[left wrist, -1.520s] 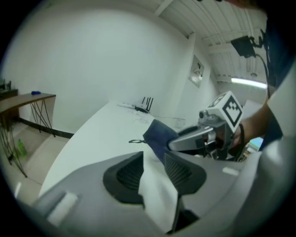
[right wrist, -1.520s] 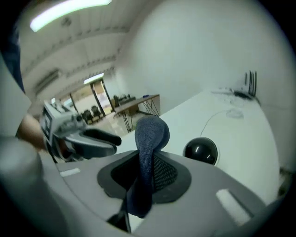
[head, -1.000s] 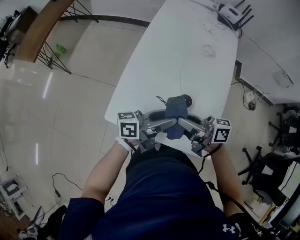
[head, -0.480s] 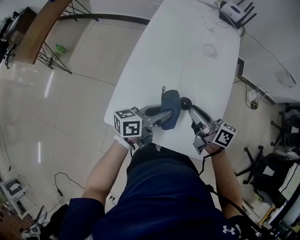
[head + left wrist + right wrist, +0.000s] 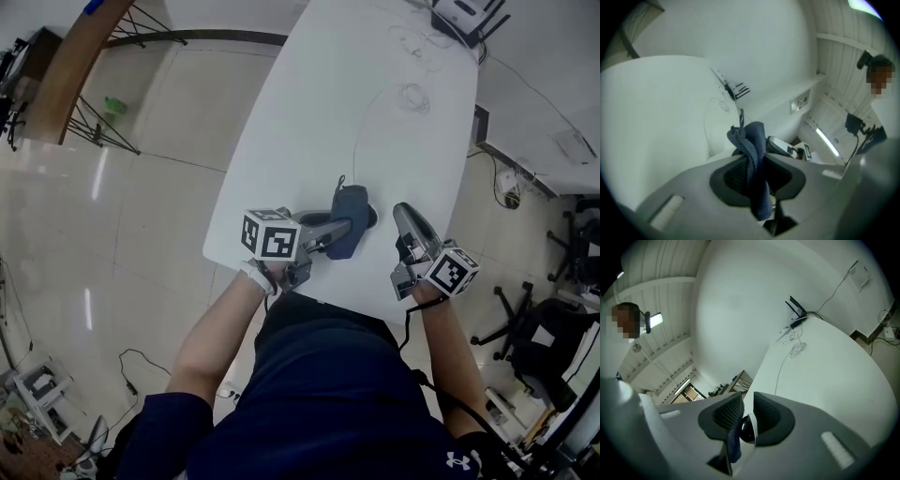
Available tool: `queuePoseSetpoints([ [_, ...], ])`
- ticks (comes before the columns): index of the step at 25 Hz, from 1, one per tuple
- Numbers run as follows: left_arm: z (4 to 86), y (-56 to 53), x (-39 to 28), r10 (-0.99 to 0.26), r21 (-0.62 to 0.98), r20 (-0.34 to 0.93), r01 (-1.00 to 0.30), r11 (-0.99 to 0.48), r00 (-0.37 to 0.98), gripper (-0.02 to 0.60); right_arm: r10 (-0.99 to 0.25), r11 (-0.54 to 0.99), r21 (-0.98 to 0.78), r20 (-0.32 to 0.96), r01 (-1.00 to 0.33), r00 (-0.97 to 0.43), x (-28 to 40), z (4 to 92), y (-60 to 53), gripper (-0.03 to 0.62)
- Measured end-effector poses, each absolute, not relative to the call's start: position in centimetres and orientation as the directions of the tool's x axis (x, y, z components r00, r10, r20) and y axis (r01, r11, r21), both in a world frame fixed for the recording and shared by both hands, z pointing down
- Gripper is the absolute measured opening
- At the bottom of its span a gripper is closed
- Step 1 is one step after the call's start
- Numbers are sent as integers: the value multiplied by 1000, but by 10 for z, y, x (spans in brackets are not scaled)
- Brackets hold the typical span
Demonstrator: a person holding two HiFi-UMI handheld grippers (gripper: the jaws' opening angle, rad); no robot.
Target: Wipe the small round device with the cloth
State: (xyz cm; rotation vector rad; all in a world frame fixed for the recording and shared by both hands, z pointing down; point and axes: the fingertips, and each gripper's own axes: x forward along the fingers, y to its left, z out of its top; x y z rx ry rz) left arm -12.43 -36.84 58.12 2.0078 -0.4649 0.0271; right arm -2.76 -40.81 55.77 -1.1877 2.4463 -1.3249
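Note:
A dark blue cloth (image 5: 349, 228) hangs bunched between the pads of my left gripper (image 5: 339, 228), which is shut on it just above the white table (image 5: 309, 122). In the left gripper view the cloth (image 5: 752, 145) sticks out past the left gripper (image 5: 752, 176). The small round black device (image 5: 373, 217) lies on the table against the cloth's right side, partly covered. My right gripper (image 5: 401, 210) is a little to its right. Its jaws have just been closing and stand narrowly apart with nothing held. Through the gap of the right gripper (image 5: 747, 399) I see the device (image 5: 747, 430) and the cloth (image 5: 733, 446).
A thin cable with a small coil (image 5: 411, 94) runs up the table to a black-and-white router (image 5: 459, 14) at the far end. The table's near edge is just below both grippers. Office chairs (image 5: 553, 319) stand on the floor to the right.
Both grippers were together at the cloth near the table edge. The right one let go and swung out to the right, while the left carried the cloth forward and down against the device.

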Motion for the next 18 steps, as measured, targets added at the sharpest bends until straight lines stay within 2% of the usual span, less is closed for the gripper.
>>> queuePoseSetpoints([
  [5,627,-378,-140,-319,926,253,-325,-194,913,75,-687,262,-787,255,-559,-681,-24,568,-412,78],
  [8,651,-377,-143,-290,917,322,-373,-143,901,74,-688,240,-791,270,-562,-673,-21,572,-412,77],
  [18,676,-369,-148,-191,642,666,-684,-346,721,74,-704,237,-773,280,-589,-652,-10,573,-405,69],
])
